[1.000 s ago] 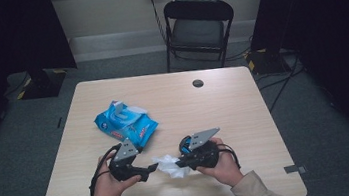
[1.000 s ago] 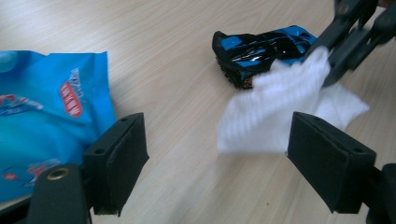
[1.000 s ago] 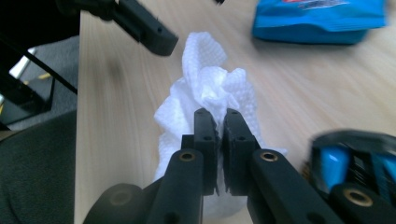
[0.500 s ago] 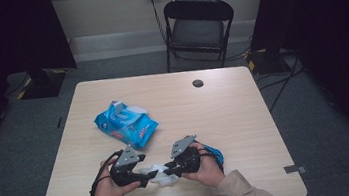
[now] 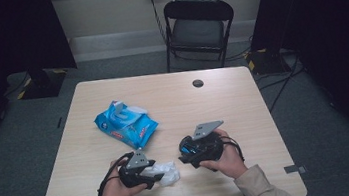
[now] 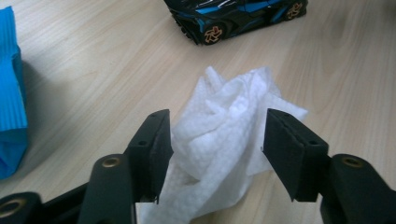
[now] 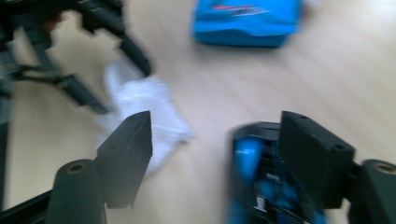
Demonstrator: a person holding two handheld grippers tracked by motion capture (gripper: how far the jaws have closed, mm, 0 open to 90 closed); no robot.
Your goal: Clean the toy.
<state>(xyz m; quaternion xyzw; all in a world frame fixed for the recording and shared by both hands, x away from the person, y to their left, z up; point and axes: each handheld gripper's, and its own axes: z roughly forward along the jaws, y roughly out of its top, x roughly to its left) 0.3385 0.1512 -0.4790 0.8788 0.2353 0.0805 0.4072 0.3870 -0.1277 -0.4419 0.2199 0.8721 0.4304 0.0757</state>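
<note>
lying crumpled on the surface [image 5: 242, 94] near the person's edge, the white wipe [image 6: 224, 135] sits right between the jaws of the left gripper [image 6: 217, 149], bunched w/ its longer run pointing away from the jaws toward the toy car [image 6: 236, 16]. the jaws have just been closing w/ the wipe between them; left pad touches the cloth, right pad is apart from it, so no real pinch yet. in the high view the wipe [image 5: 164, 172] pokes out just past the left gripper [image 5: 154, 177], so the left hand is clearly nearer it.

the right gripper [image 7: 215, 154] has jaws that have just been opening, now wide. the black-and-blue car [image 7: 261, 186] lies low by its right jaw, blurred, so can't tell if anything touches; looks let go. in the high view the right gripper [image 5: 186, 158] is near the wipe but apart from it.

beyond, the blue wipes pack [image 5: 126, 124] lies toward mid-surface, well apart from both. judgement: next move turns on the left jaws shutting squarely across the wad, then carrying it toward the car ahead.
</note>
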